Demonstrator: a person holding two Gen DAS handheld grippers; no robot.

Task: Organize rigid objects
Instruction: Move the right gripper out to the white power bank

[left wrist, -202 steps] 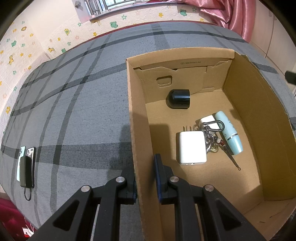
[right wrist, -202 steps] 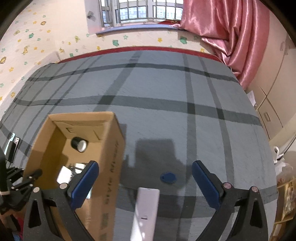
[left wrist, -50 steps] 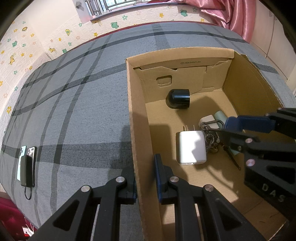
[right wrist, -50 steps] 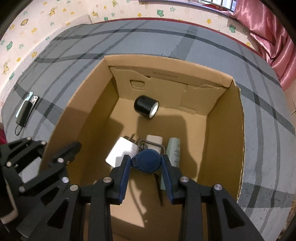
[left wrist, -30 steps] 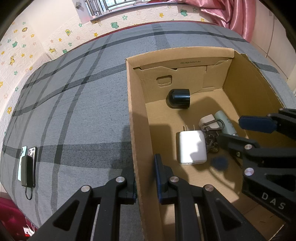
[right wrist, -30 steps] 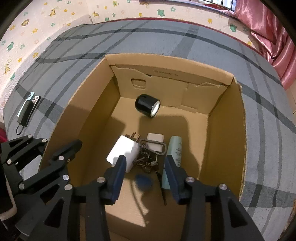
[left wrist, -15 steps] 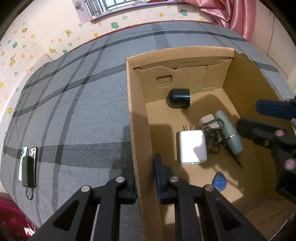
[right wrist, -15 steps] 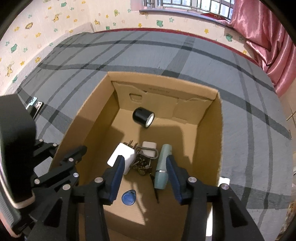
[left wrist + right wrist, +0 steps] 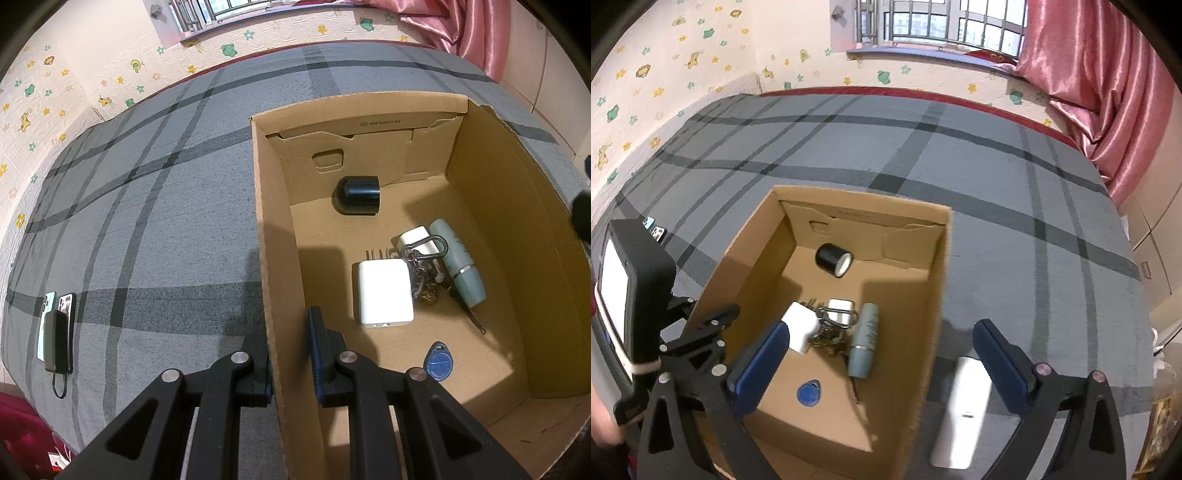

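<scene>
A cardboard box stands on the grey plaid bed. Inside lie a blue key fob, a white charger, a key bunch, a teal tube and a black cylinder. My left gripper is shut on the box's left wall. My right gripper is wide open and empty, above the box's right wall. A white remote lies on the bed right of the box, between the right fingers.
Two phones and a black power bank lie on the bed far left. A pink curtain and a window are at the back. The left handheld unit with a screen shows at the left of the right wrist view.
My right gripper let the blue key fob drop into the box, opened wide, then rose and moved right out of the box. The left gripper has stayed on the box wall.
</scene>
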